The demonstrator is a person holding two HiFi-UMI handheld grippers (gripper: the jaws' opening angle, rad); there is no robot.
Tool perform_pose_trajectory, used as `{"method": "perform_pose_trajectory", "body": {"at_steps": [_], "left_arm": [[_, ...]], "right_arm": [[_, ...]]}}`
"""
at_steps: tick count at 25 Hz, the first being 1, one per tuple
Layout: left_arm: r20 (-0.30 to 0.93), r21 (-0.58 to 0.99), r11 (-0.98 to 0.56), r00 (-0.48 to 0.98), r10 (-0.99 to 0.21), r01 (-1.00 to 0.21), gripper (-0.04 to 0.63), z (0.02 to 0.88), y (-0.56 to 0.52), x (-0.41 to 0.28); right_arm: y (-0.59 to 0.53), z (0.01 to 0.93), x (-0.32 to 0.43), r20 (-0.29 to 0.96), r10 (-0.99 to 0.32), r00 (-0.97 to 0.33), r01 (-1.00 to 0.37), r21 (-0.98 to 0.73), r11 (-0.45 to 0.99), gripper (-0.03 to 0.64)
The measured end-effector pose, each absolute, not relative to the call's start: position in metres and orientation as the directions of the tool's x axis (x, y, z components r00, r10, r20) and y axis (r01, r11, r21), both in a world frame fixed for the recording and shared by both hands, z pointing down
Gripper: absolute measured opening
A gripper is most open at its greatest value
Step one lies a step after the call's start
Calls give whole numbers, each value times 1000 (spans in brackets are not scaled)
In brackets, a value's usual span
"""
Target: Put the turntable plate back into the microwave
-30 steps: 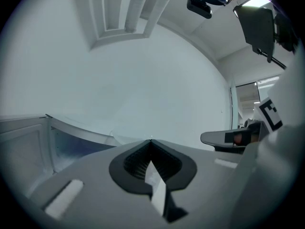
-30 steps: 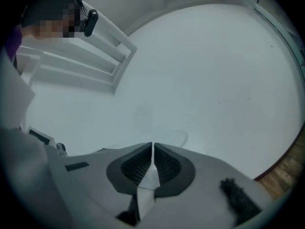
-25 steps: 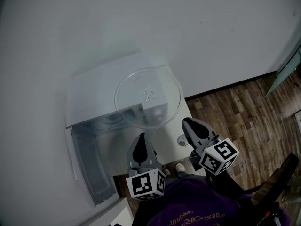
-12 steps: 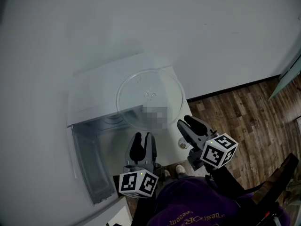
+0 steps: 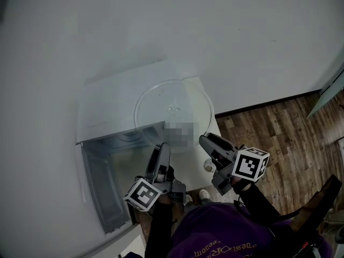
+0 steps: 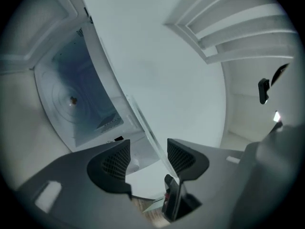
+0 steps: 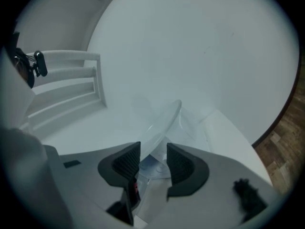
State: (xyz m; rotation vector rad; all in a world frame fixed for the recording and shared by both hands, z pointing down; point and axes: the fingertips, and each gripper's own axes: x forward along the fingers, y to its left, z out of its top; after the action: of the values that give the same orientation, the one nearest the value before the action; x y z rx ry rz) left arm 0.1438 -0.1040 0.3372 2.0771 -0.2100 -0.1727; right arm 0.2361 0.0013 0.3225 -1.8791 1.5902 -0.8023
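Left tongs (image 5: 162,148) and right tongs (image 5: 207,141): both released. Their jaws have just been opening and now stand apart. In each gripper view the rim of the turntable plate (image 5: 171,109) passes between the pads without being clamped. In the left gripper view the rim runs close to one pad.

The turntable plate is clear glass and round. It lies over the top of the microwave (image 5: 107,109), toward that top's right front corner. Its near edge reaches past the front edge, above the open cavity (image 5: 126,138). The plate is outside the cavity.

The left tongs stand at the plate's near edge, and the right tongs at its near right edge. Both point level toward the microwave. Each carries a marker cube: left (image 5: 144,194), right (image 5: 250,164).

The microwave is white. Its door (image 5: 102,190) is swung fully open at the left. In the left gripper view the cavity floor shows ring marks around a small hub (image 6: 72,99).

A pale wall (image 5: 161,26) stands behind the microwave. A wooden floor (image 5: 279,128) lies to the right. The person's purple garment (image 5: 215,230) fills the bottom edge of the head view.
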Motion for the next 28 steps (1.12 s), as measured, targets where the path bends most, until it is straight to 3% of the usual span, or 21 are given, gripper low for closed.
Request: {"method": "perform_pose_trajectory", "body": {"at_steps": [3,9,16,28], "left_arm": [[-89,895,-446,977,-193,-7,232,329,-103,155],[-80,905,-425,984,-159,4,217,329,-103,164],[-130,916,-397,982,-138,66,102,320,-99,167],[-129,953,-291,982,-140,84,63,324,-97,176]], "right_arm": [[-4,322,233,83,-992,96,-625,-770,-126,166],[-16,319,226,73,-996,42,-611,-787,-84,164],[-22,322,221,99,-995,1,-623,-778,-79,155],[-19,318,225,87,-996,15,-559,-825,-81,107]]}}
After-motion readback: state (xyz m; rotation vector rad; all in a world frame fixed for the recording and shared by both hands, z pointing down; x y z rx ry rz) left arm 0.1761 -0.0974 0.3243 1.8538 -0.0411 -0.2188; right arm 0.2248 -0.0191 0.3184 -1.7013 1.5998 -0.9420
